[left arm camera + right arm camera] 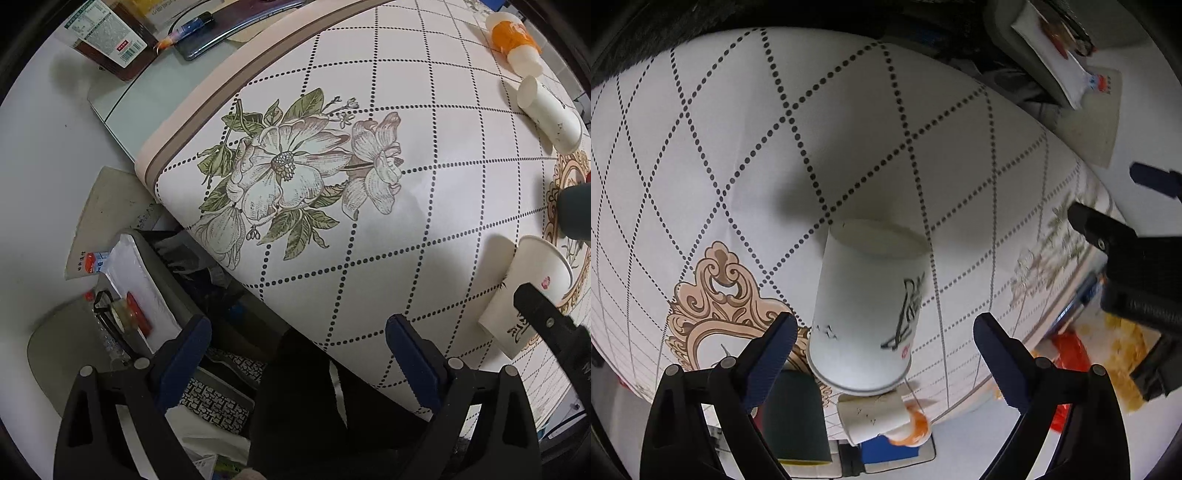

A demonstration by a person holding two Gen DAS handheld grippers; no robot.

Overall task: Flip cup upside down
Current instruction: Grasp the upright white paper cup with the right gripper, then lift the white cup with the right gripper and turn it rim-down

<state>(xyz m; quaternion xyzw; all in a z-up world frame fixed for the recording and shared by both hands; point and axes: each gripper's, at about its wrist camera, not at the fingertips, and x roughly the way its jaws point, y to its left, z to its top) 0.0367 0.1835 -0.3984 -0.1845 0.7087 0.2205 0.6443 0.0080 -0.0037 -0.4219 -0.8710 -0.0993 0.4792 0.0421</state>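
The cup point(862, 306) is set on the counter point(720, 147); just beyond it a second cup point(873, 415) is laid on its side, a bottle point(912, 428) beside that.

Bare tablecloth point(738, 147) surrounds the cup point(864, 310); a fallen cup point(873, 417) and green block point(796, 417) crowd one side

I see a counter point(369, 258) covered by a white cloth point(424, 122) with a dotted diamond grid, a printed flower spray point(295, 173) and a beige, brown-striped border point(236, 77). Beyond its edge lies a pale floor point(40, 147). A grey bin point(162, 273) with a dark inside stands just beside the counter, a patterned mat point(218, 398) below it. The light is soft and throws blurred shadows on the cloth.
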